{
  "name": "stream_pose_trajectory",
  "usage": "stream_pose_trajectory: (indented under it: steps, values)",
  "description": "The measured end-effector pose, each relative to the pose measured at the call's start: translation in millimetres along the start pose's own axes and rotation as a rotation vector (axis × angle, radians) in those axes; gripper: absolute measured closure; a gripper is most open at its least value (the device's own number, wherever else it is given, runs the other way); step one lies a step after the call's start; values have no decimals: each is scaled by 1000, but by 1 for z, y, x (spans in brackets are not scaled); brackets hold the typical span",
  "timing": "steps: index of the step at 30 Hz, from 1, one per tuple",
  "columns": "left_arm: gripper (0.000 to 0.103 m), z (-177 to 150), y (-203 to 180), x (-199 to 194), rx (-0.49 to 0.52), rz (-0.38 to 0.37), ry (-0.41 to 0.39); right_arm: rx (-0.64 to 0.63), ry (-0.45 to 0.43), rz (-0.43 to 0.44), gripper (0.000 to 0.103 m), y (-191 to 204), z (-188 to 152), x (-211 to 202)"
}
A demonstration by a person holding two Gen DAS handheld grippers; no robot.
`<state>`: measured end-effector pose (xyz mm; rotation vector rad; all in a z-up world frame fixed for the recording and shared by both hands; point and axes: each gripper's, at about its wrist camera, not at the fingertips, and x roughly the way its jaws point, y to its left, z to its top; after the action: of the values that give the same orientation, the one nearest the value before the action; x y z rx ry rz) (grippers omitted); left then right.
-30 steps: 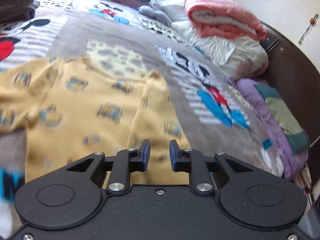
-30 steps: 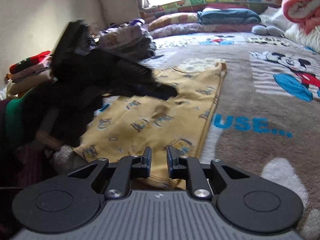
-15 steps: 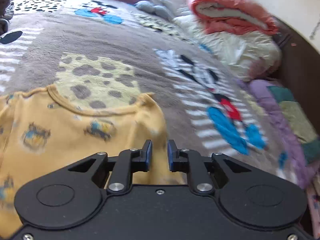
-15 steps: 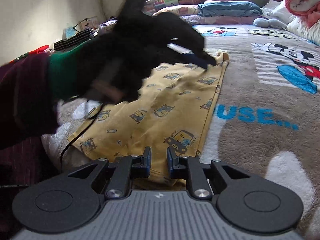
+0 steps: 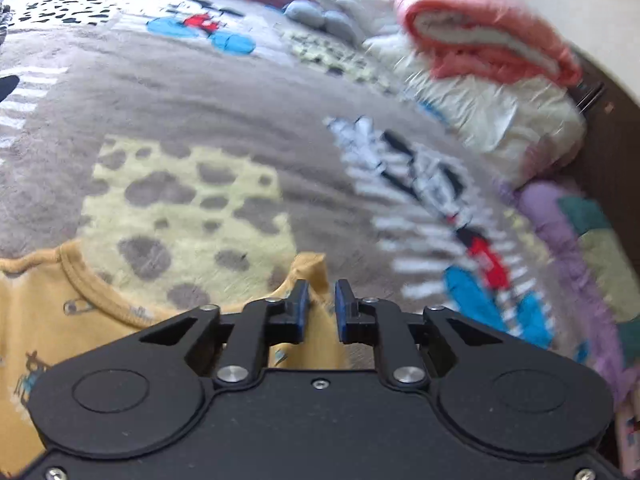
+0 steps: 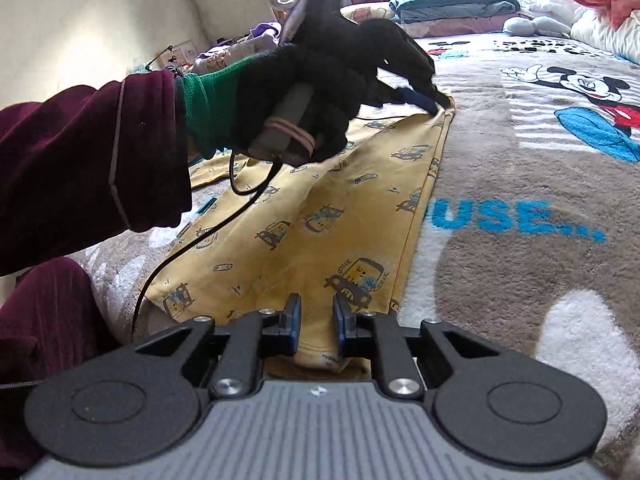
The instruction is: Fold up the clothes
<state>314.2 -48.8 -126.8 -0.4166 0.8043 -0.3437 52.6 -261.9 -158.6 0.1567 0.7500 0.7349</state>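
A yellow shirt (image 6: 320,240) with small car prints lies flat on the grey cartoon blanket (image 6: 520,300). In the left wrist view its neckline and shoulder (image 5: 60,320) fill the lower left. My left gripper (image 5: 320,304) is shut on the far shoulder corner, which pokes up between the blue pads. The right wrist view shows that gripper (image 6: 434,106), held in a black-gloved hand (image 6: 320,80), pinching the far corner. My right gripper (image 6: 316,316) is shut on the bunched near hem of the shirt.
A folded pink blanket (image 5: 480,40) rests on a white bundle (image 5: 500,128) at the bed's right side, with a purple quilt (image 5: 560,240) below it. Folded bedding (image 6: 452,4) is stacked at the far end. A black cable (image 6: 192,244) trails over the shirt from the maroon sleeve (image 6: 80,160).
The left gripper slid across the shirt to its far shoulder corner and narrowed onto it. The right gripper stayed at the near hem.
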Motion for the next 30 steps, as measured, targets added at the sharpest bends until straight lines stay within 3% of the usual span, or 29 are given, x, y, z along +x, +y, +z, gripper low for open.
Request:
stream_pose_trajectory:
  steps: [2,10,12,14,17,21,25,30]
  values:
    - [91,-1,6,-5,-32,-17,-10,8,-1,4,84,-1,0,0]
    - [87,-3,10,11,-66,50,27,25,4,13,84,-5,0,1]
    - [77,-1,8,1,-59,38,13,28,4,13,84,-5,0,1]
    - [50,-2,9,-14,-58,17,-8,32,4,14,83,-5,1,1]
    - [39,-8,17,-41,-85,-6,-35,46,-5,25,78,-7,1,0]
    - [28,-25,37,-79,-134,3,-45,83,-34,41,67,-11,2,-5]
    - [14,-49,55,-121,-172,48,-63,150,-63,59,64,-21,3,-11]
    - [13,-84,86,-182,-262,59,-156,272,-111,70,56,-38,3,-17]
